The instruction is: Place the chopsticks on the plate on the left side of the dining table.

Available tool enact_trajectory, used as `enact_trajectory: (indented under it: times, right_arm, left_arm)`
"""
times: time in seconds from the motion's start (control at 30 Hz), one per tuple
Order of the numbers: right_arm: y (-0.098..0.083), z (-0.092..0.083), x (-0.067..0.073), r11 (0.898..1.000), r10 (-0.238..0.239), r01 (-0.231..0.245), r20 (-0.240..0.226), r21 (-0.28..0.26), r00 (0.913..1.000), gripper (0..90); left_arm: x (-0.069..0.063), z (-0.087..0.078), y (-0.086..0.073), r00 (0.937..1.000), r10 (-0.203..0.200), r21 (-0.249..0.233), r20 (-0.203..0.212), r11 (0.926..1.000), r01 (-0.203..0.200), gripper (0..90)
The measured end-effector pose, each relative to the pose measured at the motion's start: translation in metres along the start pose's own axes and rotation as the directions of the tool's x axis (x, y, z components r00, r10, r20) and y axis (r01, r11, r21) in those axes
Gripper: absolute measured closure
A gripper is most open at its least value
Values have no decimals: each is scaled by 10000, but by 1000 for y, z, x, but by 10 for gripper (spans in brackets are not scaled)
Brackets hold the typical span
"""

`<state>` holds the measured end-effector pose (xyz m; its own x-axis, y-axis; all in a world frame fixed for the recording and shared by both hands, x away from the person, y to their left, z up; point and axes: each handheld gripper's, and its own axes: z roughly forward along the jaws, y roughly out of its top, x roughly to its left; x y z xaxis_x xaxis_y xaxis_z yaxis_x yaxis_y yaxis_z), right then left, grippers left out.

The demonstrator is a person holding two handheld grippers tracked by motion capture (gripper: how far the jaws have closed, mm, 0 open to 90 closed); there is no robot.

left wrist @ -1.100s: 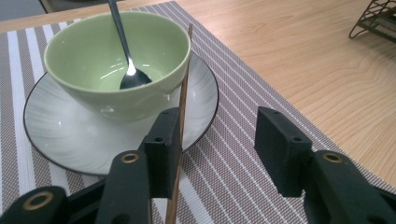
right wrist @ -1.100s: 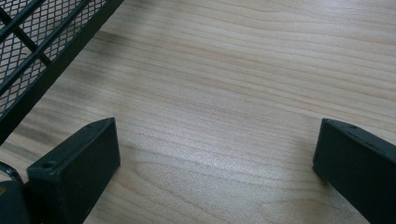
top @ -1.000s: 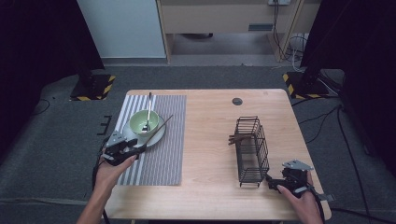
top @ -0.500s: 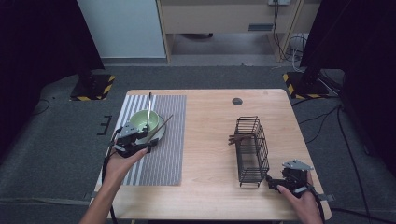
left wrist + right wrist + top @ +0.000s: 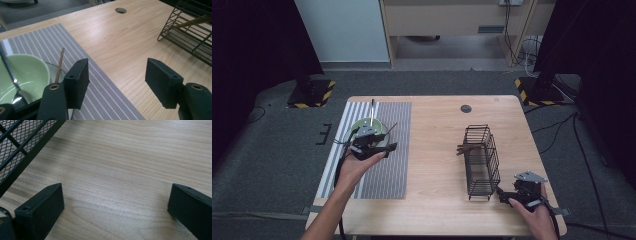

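Chopsticks — thin brown wooden sticks (image 5: pixel 388 131) — lean on the pale green bowl (image 5: pixel 362 129) on the striped grey mat (image 5: pixel 392 165), just beside the left hand-held gripper (image 5: pixel 382 148), whose jaws have just been opening with nothing between them, likely for a pick-up. Right hand-held gripper (image 5: pixel 504 192) rests open on the light wooden table (image 5: pixel 437 125) beside the black wire basket (image 5: pixel 481 160) — dark carpet lies around.

mat (image 5: pixel 397 160): grey striped, left of centre of the high view
table hole (image 5: pixel 466 108): upper centre
floor markers (image 5: pixel 311 93): perhaps yellow-black taped weights, upper corners
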<state>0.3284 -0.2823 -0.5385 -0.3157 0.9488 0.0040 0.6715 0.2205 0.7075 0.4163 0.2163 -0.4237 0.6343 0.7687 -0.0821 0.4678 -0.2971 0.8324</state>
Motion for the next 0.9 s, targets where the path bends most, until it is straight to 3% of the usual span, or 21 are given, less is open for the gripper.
enact_trajectory:
  times: [0.47,0.9]
  right_arm:
    - [0,0,0,10000,-9,9,-1,3,10000,7]
    - [0,-1,1,10000,-13,13,2,-7,10000,10]
  left_arm:
    - [-26,23,19,9988,327,238,375,9992,-336,346]
    - [-50,36,36,9953,676,128,696,9976,-687,341]
